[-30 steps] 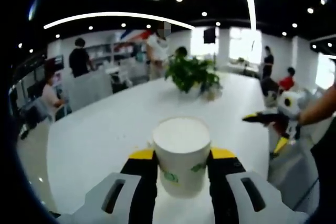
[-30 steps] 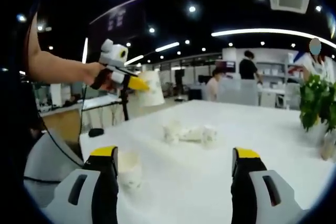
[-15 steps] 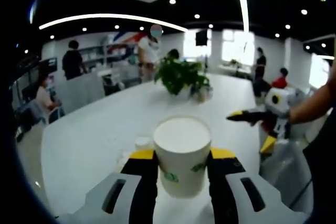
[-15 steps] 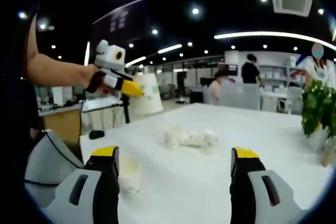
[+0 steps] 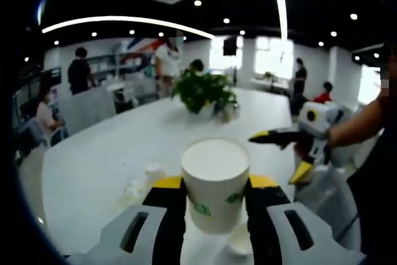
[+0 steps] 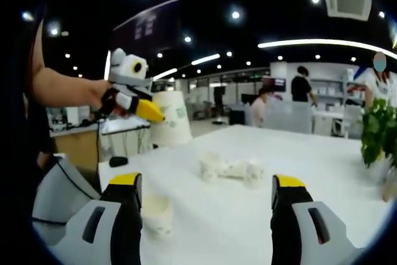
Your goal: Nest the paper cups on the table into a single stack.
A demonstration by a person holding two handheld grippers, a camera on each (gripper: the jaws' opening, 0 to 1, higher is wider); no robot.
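My left gripper (image 5: 215,184) is shut on an upright white paper cup (image 5: 214,181) with a green print, held above the white table (image 5: 93,166). In the right gripper view that left gripper (image 6: 139,105) and its cup (image 6: 172,119) hang at the upper left, over the table's near corner. My right gripper (image 6: 206,184) stands open with nothing between its jaws; it also enters the left gripper view from the right (image 5: 277,153). An upright cup (image 6: 156,213) stands by its left jaw. A few cups (image 6: 229,169) lie on their sides mid-table, also seen as the lying cups (image 5: 144,179).
A potted plant (image 5: 201,90) sits further along the table, also the plant (image 6: 379,130) at the right. Another cup (image 5: 239,240) stands under my left jaws. A grey chair (image 6: 59,190) is by the table corner. People stand and sit in the office behind.
The left gripper has carried its cup a little lower and toward the table. Its view has swung, so the lying cups and the right gripper now show more fully. Right gripper stays open.
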